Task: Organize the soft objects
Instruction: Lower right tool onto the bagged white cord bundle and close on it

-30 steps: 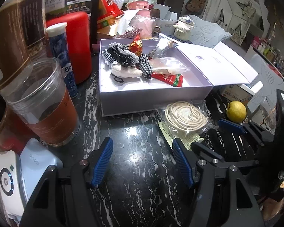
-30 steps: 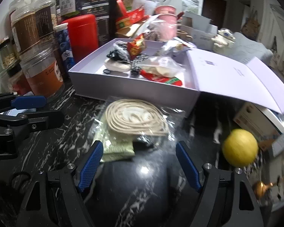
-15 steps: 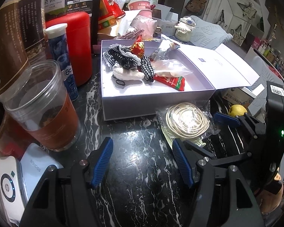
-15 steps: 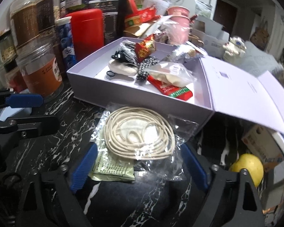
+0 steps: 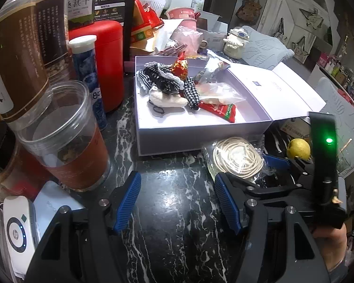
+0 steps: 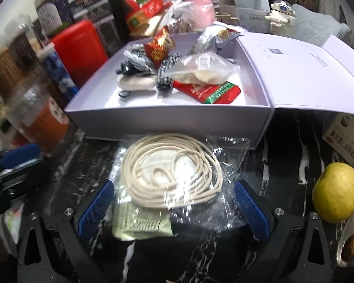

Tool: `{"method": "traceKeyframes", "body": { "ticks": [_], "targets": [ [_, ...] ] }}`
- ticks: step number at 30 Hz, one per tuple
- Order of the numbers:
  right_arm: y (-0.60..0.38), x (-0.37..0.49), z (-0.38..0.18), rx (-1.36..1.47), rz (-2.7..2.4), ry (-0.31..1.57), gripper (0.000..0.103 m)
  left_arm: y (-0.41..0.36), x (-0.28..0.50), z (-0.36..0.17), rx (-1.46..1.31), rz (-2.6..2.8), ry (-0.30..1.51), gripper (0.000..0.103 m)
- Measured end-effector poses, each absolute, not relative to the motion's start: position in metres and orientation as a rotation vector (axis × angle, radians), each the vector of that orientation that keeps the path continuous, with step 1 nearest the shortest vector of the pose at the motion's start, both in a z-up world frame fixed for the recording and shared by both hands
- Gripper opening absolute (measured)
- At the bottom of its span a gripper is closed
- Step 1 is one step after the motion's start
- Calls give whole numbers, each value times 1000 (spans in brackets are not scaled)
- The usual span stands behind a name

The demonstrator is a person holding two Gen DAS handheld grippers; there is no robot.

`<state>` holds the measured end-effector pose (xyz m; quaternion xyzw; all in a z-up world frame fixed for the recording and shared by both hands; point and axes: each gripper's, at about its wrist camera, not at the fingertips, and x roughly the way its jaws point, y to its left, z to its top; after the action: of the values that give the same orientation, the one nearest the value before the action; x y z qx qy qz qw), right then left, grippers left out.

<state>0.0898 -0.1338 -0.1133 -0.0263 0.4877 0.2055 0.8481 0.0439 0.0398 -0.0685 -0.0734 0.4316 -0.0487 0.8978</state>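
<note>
Straddling a clear plastic bag of coiled cream cord [image 6: 172,176], the right gripper [image 6: 173,208] has its blue-padded fingers spread wide, one on each side of the bag and not pressing it. The bag lies on a black marble-patterned table [image 6: 283,165], just in front of an open white box [image 6: 167,122], and a pale green packet [image 6: 141,224] sits under the coil's near edge.

Beside it, the left gripper [image 5: 178,202] is also released, fingers apart over bare table with nothing between them.

Inside the box lie a black-and-white gingham scrunchie [image 5: 162,80], a cream fabric piece [image 5: 165,100], a clear pouch [image 6: 200,70] and a red sachet [image 6: 207,92]. The box's lid [image 6: 306,70] folds out to the right.

Close to the left gripper, on its left, stand a clear jar with an orange-brown label [image 5: 70,146], a blue tube [image 5: 89,82] and a red canister [image 5: 103,63], crowding that side of the box. Only the left view shows a white device [image 5: 16,231] at the near-left edge.

A yellow lemon [image 6: 336,193] rests on the table well to the right of the bag; only the right view shows a gold spoon [image 6: 349,243] near it.

Behind the box, packets, a pink cup [image 5: 181,15] and a small white figurine [image 5: 236,42] clutter the table.
</note>
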Motion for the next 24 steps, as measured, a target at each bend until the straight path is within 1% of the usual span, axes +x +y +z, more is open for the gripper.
{"method": "traceKeyframes", "body": {
  "ticks": [4,5,6,7,9,10,12,15,18,24],
  "targets": [
    [-131,92,-116,-43,410,1026,102,42,45,-70,-154,-97,898,64],
    [-132,92,-116,-34,403,1022,96,43,45,-70,-156,-96,899,64],
    [-133,91,-115,-32,394,1014,86,43,45,-70,-159,-96,900,64],
    [-135,91,-114,-30,391,1009,82,43,46,-70,-162,-96,901,64],
    [-138,90,-114,-27,400,1002,69,43,46,-71,-166,-98,904,64],
    [-139,88,-113,-29,410,996,65,42,46,-71,-165,-100,907,64],
    [-141,84,-113,5,447,991,43,39,46,-71,-162,-105,909,64],
    [-145,79,-108,40,469,970,29,35,44,-70,-157,-112,907,64],
    [-152,75,-105,95,485,965,24,31,44,-70,-155,-121,906,65],
    [-188,61,-89,181,448,918,24,16,47,-71,-148,-161,914,64]
  ]
}}
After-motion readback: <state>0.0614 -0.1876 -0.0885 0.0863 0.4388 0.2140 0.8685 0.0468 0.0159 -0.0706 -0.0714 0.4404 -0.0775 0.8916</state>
